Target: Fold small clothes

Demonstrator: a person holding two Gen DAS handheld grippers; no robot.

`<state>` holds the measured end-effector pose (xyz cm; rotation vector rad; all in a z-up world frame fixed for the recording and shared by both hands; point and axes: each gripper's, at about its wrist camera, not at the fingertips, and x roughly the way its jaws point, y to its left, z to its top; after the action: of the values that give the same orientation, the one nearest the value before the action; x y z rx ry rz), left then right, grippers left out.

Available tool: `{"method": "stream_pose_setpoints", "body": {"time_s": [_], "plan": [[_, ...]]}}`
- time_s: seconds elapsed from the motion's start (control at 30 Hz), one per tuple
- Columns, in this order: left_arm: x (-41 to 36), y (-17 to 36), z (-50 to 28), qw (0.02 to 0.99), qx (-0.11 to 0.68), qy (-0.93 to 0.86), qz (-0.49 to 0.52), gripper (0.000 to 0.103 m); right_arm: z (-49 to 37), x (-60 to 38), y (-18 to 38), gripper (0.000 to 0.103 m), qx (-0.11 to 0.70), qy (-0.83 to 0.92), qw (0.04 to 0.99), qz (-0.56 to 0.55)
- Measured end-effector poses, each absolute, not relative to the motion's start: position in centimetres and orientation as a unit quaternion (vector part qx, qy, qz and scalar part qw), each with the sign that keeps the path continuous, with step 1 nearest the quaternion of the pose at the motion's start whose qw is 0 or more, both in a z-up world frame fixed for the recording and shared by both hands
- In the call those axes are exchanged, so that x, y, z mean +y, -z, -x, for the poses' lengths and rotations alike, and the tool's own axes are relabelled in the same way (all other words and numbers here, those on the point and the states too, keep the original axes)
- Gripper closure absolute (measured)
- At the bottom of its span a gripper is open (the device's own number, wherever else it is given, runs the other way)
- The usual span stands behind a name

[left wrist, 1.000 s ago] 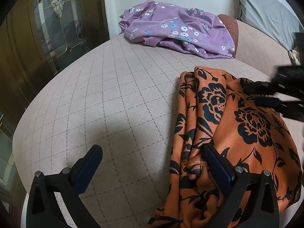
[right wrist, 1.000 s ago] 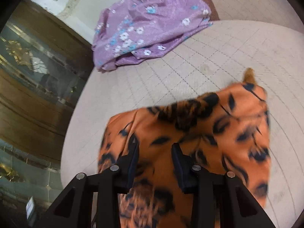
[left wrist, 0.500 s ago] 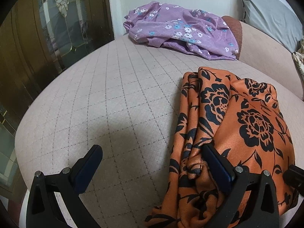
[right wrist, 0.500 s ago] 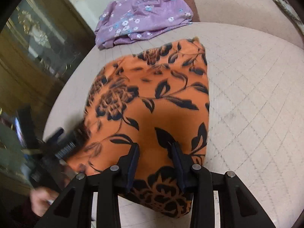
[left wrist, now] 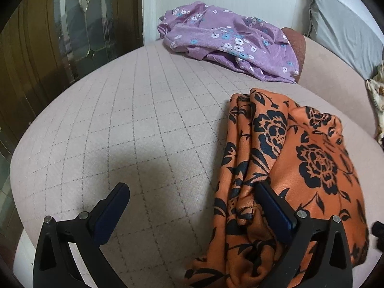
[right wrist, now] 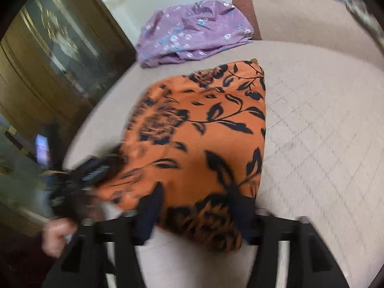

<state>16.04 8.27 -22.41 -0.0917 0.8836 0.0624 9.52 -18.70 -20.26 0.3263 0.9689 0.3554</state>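
An orange cloth with black flowers (left wrist: 295, 168) lies folded on the beige quilted cushion (left wrist: 144, 124); it also shows in the right wrist view (right wrist: 204, 139). My left gripper (left wrist: 192, 206) is open wide at the cloth's near left edge, its right finger against the bunched folds. My right gripper (right wrist: 196, 206) is open over the cloth's near end and holds nothing; that view is blurred. The left gripper shows as a dark blur in the right wrist view (right wrist: 79, 182).
A crumpled purple flowered garment (left wrist: 230, 40) lies at the far side of the cushion, also in the right wrist view (right wrist: 192, 31). A grey pillow (left wrist: 343, 31) is at the back right. A dark wood and glass cabinet (left wrist: 60, 36) stands left, past the cushion's edge.
My right gripper has drawn back from over the cloth to its near end and its jaws have opened. The cloth now lies folded flat. The left gripper has barely moved.
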Motion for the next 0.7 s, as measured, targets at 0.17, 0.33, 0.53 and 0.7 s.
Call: {"method": "stream_pose_setpoints", "body": {"time_s": [0.17, 0.33, 0.53, 0.7], "plan": [[9.1, 19.7, -15.1, 0.919, 0.39, -0.024, 0.059, 0.0, -6.8, -23.1, 18.7, 0.029, 0.42, -0.158, 0.872, -0.196], [8.5, 18.6, -14.4, 0.929, 0.366, -0.024, 0.043, 0.0, -6.3, -28.1, 22.2, 0.028, 0.433, -0.118, 0.837, -0.312], [7.1, 18.7, -14.0, 0.934, 0.355, -0.033, -0.015, 0.0, -6.9, -26.7, 21.4, 0.028, 0.42, -0.138, 0.85, -0.286], [7.0, 18.3, -13.8, 0.936, 0.352, -0.023, -0.016, 0.0, -7.0, -24.8, 21.8, 0.028, 0.429, -0.146, 0.853, -0.259]]}}
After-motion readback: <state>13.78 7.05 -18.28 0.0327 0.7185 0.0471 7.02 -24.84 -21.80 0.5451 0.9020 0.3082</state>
